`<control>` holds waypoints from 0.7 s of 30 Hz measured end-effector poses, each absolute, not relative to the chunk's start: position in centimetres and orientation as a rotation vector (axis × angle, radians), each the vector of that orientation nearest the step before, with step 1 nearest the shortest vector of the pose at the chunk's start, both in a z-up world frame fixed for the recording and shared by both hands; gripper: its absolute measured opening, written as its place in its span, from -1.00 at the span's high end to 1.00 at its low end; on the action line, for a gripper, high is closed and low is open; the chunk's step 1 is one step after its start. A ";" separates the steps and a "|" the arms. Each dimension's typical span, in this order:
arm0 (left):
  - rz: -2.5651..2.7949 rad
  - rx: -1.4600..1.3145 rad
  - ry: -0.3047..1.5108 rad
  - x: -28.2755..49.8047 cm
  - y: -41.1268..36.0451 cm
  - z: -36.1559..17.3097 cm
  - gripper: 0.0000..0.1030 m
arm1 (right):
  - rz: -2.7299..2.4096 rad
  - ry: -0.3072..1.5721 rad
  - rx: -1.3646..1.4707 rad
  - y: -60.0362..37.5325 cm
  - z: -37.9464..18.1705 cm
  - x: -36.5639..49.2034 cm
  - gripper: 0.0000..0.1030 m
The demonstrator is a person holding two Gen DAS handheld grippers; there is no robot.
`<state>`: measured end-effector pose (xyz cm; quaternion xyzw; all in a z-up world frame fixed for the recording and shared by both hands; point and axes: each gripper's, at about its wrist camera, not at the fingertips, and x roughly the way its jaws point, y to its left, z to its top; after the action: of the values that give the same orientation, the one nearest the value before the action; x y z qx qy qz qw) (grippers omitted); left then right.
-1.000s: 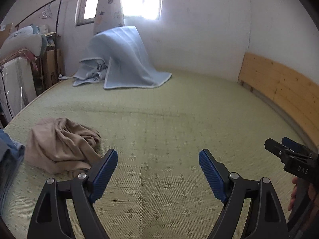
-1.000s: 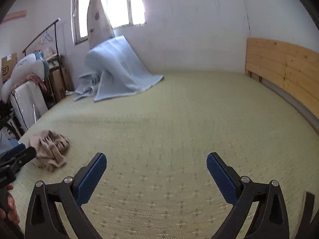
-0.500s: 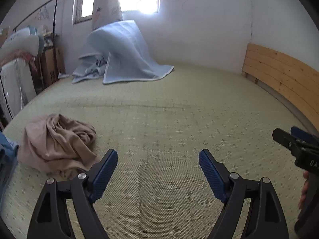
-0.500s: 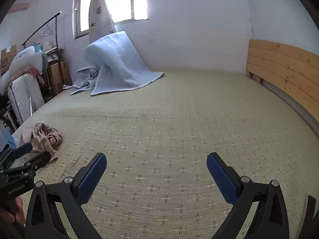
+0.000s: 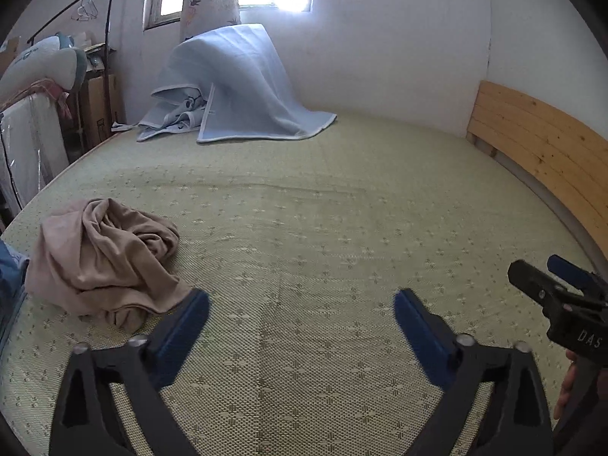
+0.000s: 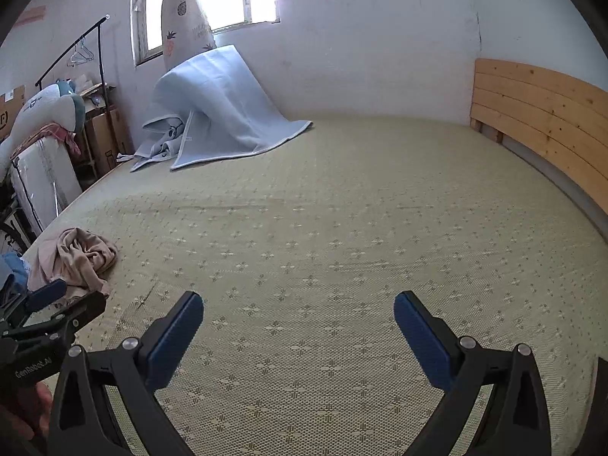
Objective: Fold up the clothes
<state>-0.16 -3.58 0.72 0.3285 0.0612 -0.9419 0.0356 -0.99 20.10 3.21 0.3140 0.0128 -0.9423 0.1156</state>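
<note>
A crumpled beige garment (image 5: 102, 254) lies on the green woven mat (image 5: 323, 228) at the left, near the bed's edge. My left gripper (image 5: 300, 298) hovers over the mat just right of it. Its jaws are opening with nothing between them, and the left fingertip sits close to the garment's near corner. My right gripper (image 6: 299, 300) is open over bare mat, empty. The beige garment (image 6: 76, 256) lies far to its left, beyond the left gripper (image 6: 57, 304). The right gripper (image 5: 562, 292) shows at the right edge of the left wrist view.
A blue cloth (image 5: 9, 277) peeks in at the left edge beside the beige garment. A light blue blanket (image 5: 235, 87) is heaped at the far corner under the window. A wooden headboard (image 6: 539, 114) runs along the right side. A clothes rack (image 6: 72, 49) and boxes stand beyond the left edge.
Both grippers have sunk a little toward the mat. The left gripper's jaws have spread wider, and the beige garment now sits closer to its left finger.
</note>
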 end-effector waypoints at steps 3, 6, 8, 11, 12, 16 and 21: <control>-2.891 1.005 0.195 -0.1 -3.8 0.8 -0.99 | -2.766 0.043 0.915 20.0 3.1 -0.9 -0.99; -2.883 1.013 0.198 -0.2 -3.9 0.7 -0.99 | -2.772 0.045 0.916 19.9 3.0 -1.0 -0.99; -2.881 1.014 0.199 -0.2 -4.0 0.7 -0.99 | -2.773 0.044 0.920 19.8 2.9 -1.0 -0.99; -2.885 1.007 0.207 -0.2 -4.1 0.8 -0.99 | -2.773 0.050 0.920 19.5 2.8 -1.0 -0.99; -2.885 1.007 0.208 -0.2 -4.1 0.8 -0.99 | -2.773 0.051 0.920 19.5 2.8 -1.0 -0.99; -2.886 1.006 0.204 -0.1 -4.1 0.8 -0.99 | -2.773 0.053 0.920 19.4 2.7 -1.1 -0.99; -2.887 0.990 0.184 0.0 -4.1 0.9 -0.99 | -2.773 0.055 0.918 19.4 2.7 -1.0 -0.99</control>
<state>0.05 -4.07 0.87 0.3235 0.0601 -0.9434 0.0419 -0.97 19.44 2.71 0.3122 0.0186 -0.9435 0.1099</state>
